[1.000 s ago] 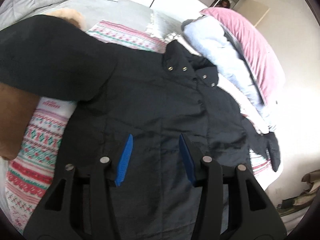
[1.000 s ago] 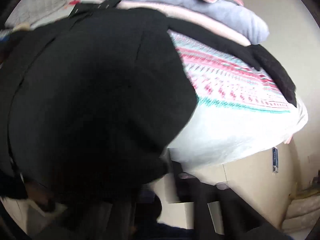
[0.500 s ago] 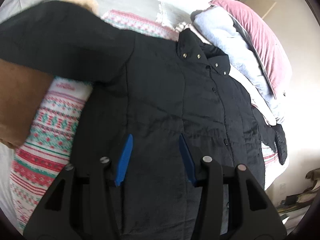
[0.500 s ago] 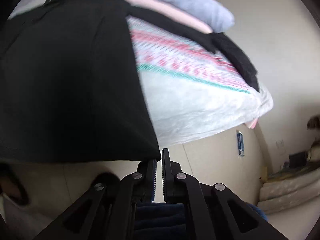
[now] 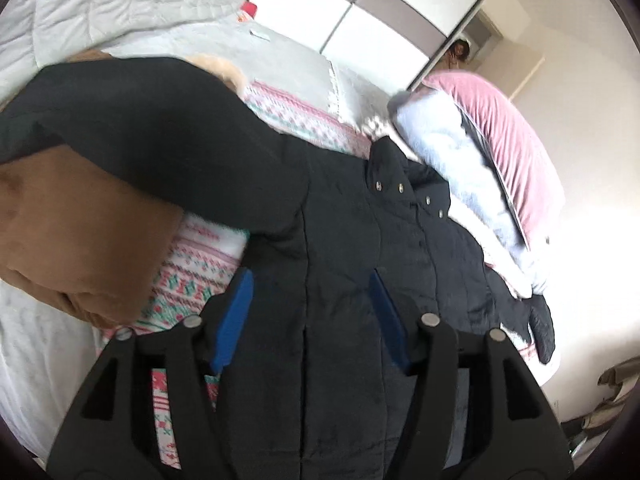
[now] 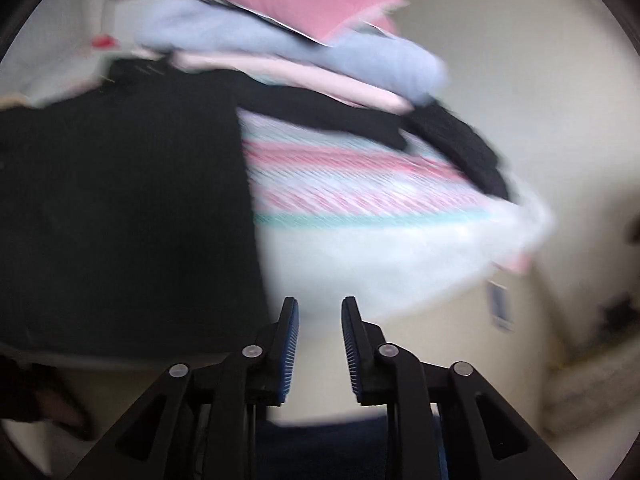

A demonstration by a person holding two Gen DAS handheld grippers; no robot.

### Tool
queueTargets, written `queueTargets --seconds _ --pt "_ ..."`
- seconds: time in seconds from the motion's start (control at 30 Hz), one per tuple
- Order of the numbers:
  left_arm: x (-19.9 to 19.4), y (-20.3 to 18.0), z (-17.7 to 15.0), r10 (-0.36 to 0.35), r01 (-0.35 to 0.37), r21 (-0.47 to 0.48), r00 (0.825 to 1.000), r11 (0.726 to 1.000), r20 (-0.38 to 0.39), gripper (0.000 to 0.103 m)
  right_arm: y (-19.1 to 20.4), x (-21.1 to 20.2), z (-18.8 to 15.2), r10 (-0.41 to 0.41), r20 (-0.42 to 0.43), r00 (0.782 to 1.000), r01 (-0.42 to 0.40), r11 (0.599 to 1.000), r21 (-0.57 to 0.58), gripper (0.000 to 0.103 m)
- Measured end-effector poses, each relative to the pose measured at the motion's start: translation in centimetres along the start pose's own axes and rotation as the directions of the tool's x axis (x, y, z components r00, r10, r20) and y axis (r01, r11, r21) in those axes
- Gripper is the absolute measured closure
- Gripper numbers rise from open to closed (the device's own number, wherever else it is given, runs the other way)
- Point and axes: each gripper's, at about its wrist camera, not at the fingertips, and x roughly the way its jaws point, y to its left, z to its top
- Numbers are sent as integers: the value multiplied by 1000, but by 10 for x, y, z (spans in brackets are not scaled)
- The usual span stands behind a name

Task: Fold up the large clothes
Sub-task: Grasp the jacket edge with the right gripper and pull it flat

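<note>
A large black quilted coat lies front up on the bed, collar with metal snaps toward the pillows, one sleeve spread to the left over a brown garment. My left gripper is open and empty, held just above the coat's lower front. In the blurred right wrist view the coat hangs over the bed's edge at left, its other sleeve stretched toward the corner. My right gripper is open and empty, just right of the coat's hem.
The bed has a pink, green and white patterned blanket over a white quilt. A pale blue duvet and a pink pillow are stacked at the head. A wardrobe stands behind. Floor lies beyond the bed edge.
My right gripper was shut at the coat's hem corner and has now opened, with the hem lying free beside it. My left gripper stayed open and shifted slightly over the coat.
</note>
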Motion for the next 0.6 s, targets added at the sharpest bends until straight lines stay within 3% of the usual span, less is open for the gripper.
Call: queueTargets --seconds 0.07,0.17,0.23,0.27,0.33,0.4,0.47,0.53,0.6 --pt "12 -12 -10 16 -15 42 999 999 -42 42 14 28 20 204 -23 979 -204 979 -6 69" --pt "22 -27 -22 25 -17 100 997 995 -74 42 23 67 44 243 -40 969 -243 970 19 69" --pt "28 -33 -31 11 0 111 995 994 -95 42 29 86 43 344 -65 937 -340 938 59 69" --pt "31 -35 -35 2 10 105 994 994 -111 42 29 100 39 346 -118 931 -341 938 68 71" --pt "42 -36 -46 -6 19 79 986 997 -165 42 22 111 27 265 -167 950 -254 963 84 69" --pt "47 -38 -58 16 3 93 980 996 -199 42 0 120 10 282 -189 941 -249 951 182 63" --pt "47 -42 -66 36 -11 124 979 992 -200 42 -15 130 -2 209 -253 945 -147 958 245 63" --pt "46 -46 -70 28 -3 124 978 992 -205 42 -15 129 -1 223 -258 940 -161 957 240 63" --pt "46 -51 -70 19 6 118 979 993 -205 42 -8 110 4 240 -196 951 -203 961 190 63"
